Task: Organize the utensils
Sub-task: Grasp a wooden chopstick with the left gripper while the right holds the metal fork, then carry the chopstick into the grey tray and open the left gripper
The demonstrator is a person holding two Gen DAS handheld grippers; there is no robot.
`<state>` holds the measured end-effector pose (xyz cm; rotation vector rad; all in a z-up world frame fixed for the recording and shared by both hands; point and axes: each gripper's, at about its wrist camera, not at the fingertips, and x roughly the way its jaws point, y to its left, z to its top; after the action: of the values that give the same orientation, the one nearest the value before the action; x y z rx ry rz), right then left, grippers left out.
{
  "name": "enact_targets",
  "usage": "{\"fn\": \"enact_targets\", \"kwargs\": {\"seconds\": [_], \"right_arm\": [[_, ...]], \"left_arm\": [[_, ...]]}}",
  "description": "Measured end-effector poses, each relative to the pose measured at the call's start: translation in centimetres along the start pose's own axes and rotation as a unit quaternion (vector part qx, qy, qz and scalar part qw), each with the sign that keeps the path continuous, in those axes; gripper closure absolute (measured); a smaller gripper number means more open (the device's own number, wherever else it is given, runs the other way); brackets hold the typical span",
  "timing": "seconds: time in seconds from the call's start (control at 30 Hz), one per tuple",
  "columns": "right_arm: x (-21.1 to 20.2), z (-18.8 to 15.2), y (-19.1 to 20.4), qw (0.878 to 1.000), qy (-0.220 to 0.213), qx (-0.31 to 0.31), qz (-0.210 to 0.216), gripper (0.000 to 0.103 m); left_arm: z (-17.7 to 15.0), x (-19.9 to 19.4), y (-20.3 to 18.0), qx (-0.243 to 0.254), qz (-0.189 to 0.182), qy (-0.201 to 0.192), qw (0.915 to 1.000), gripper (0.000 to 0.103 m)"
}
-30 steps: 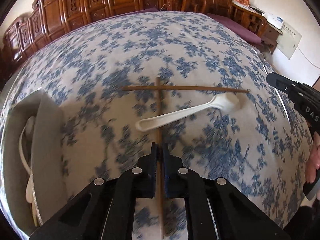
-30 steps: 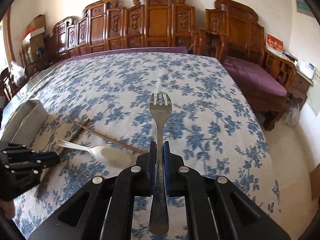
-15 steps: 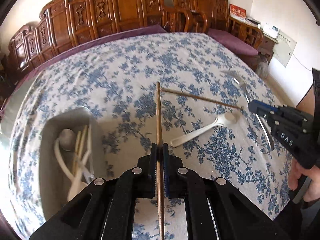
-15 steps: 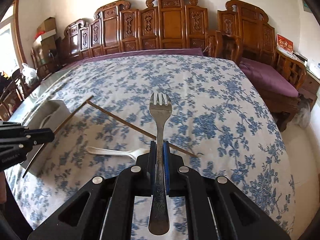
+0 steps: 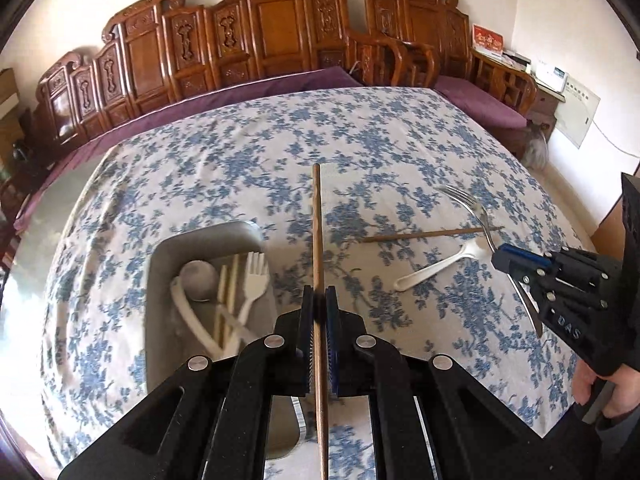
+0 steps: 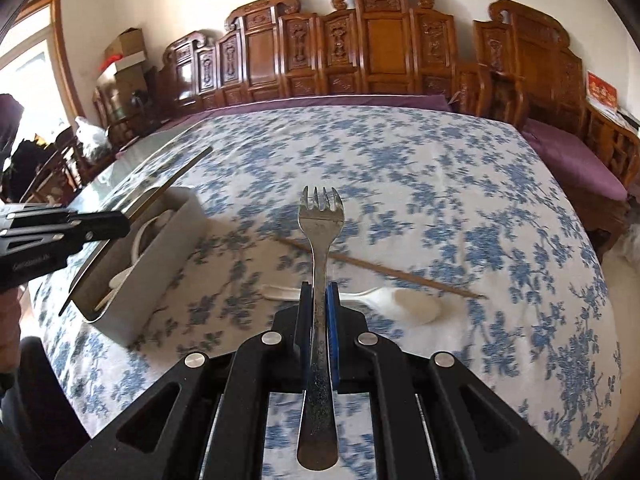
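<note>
Carrying utensils to the grey rectangular tray [image 5: 168, 248] near the counter's left edge: left gripper [image 5: 319, 300] jaws clamp a brown wooden chopstick [image 5: 317, 216], right gripper [image 6: 319, 296] jaws a steel fork [image 6: 321, 216]; next, likely lowering both inside.

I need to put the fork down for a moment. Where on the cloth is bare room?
The blue-flowered tablecloth is bare beyond the lying brown wooden chopstick, towards the carved wooden benches. It is crowded around the grey utensil tray and the white plastic spoon.
</note>
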<state>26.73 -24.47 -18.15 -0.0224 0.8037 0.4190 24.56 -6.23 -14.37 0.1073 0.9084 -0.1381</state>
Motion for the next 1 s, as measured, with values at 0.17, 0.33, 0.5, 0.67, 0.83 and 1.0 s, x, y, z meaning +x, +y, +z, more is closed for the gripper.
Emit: {"fn": "enact_targets", "kwargs": {"seconds": [0.17, 0.33, 0.5, 0.67, 0.83, 1.0], "right_arm": [[-0.1, 0.0, 2.6, 1.0, 0.0, -0.02, 0.017, 0.094], [0.0, -0.2, 4.7, 0.999, 0.003, -0.04, 0.026, 0.094], [0.3, -0.6, 5.9, 0.998, 0.01, -0.054, 0.029, 0.094], [0.7, -0.9, 5.9, 0.998, 0.015, -0.054, 0.028, 0.094], [1.0, -0.9, 5.5, 0.998, 0.018, -0.051, 0.025, 0.094], [1.2, -0.9, 5.3, 0.998, 0.019, -0.049, 0.025, 0.094]], "left_arm": [[-0.7, 0.1, 2.3, -0.013, 0.009, 0.006, 0.9999, 0.098], [-1.4, 0.7, 4.6, -0.025, 0.021, 0.015, 0.9994, 0.098], [-1.6, 1.2, 6.2, -0.022, 0.029, 0.02, 0.9991, 0.098], [-2.0, 2.1, 7.5, -0.008, 0.026, 0.032, 0.9991, 0.098], [-2.8, 3.5, 8.5, -0.001, 0.029, 0.054, 0.9981, 0.098], [-3.3, 4.7, 8.9, -0.002, 0.031, 0.071, 0.997, 0.098]]}}
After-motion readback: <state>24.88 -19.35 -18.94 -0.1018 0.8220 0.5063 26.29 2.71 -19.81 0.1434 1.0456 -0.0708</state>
